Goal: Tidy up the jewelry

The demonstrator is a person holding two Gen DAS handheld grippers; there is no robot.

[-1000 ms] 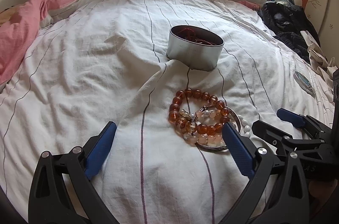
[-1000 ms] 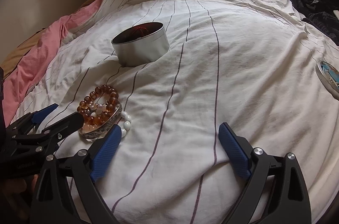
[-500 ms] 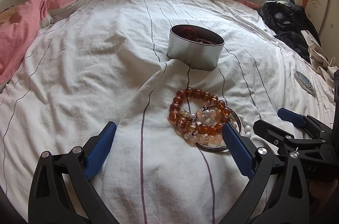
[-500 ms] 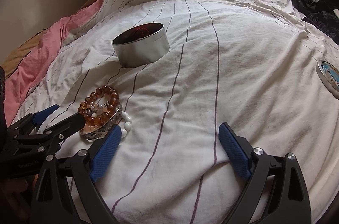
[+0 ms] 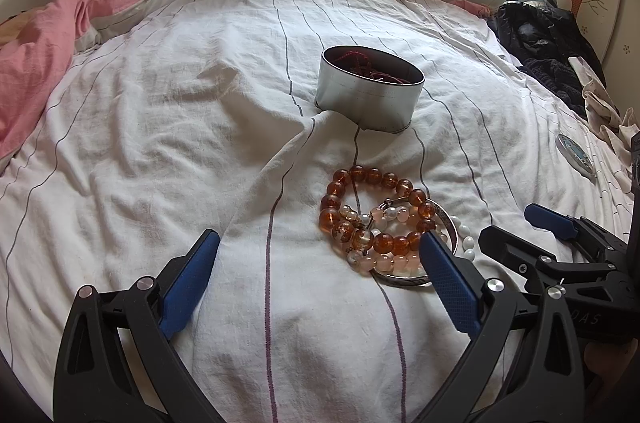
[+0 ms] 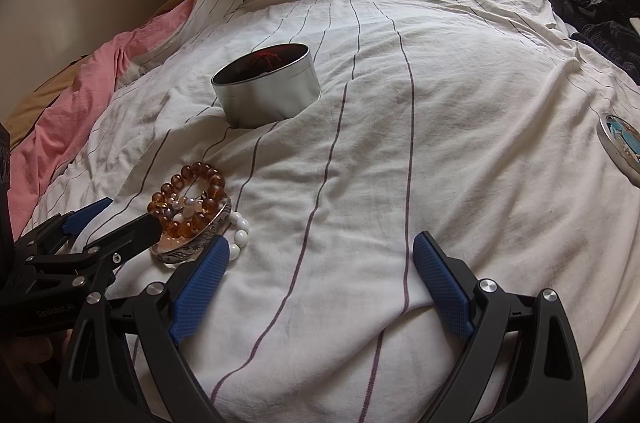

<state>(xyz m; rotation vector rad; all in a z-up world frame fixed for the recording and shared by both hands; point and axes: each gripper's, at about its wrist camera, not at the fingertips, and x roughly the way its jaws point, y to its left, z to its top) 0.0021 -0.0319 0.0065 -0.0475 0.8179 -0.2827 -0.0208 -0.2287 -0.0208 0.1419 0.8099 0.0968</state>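
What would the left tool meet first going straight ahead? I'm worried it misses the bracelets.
Probably bare striped bedsheet: the left tool is centred left of the bracelet pile, whose edge meets its right-hand finger. Depth is uncertain.

A: What is the bed (image 5: pixel 168 127) covered in?

B: Matt, creased white cloth with thin dark stripes. A pink cloth blanket (image 5: pixel 36 55) lies crumpled at its edge.

A: And the tin (image 5: pixel 368 99)?

B: Brushed grey metal, smooth, with a dull sheen.

A: The jewelry?

B: An amber bead bracelet (image 5: pixel 372 211), glossy and translucent like glass. Pale pink beads (image 5: pixel 384 261), smooth and milky. White beads (image 6: pixel 240 227), shiny. A silver bangle (image 6: pixel 192 245), polished metal with an engraved outer face.

A: The left hand-held gripper (image 5: pixel 316 283)?

B: Matt black plastic, textured blue pads (image 5: pixel 448 279), bright metal screws.
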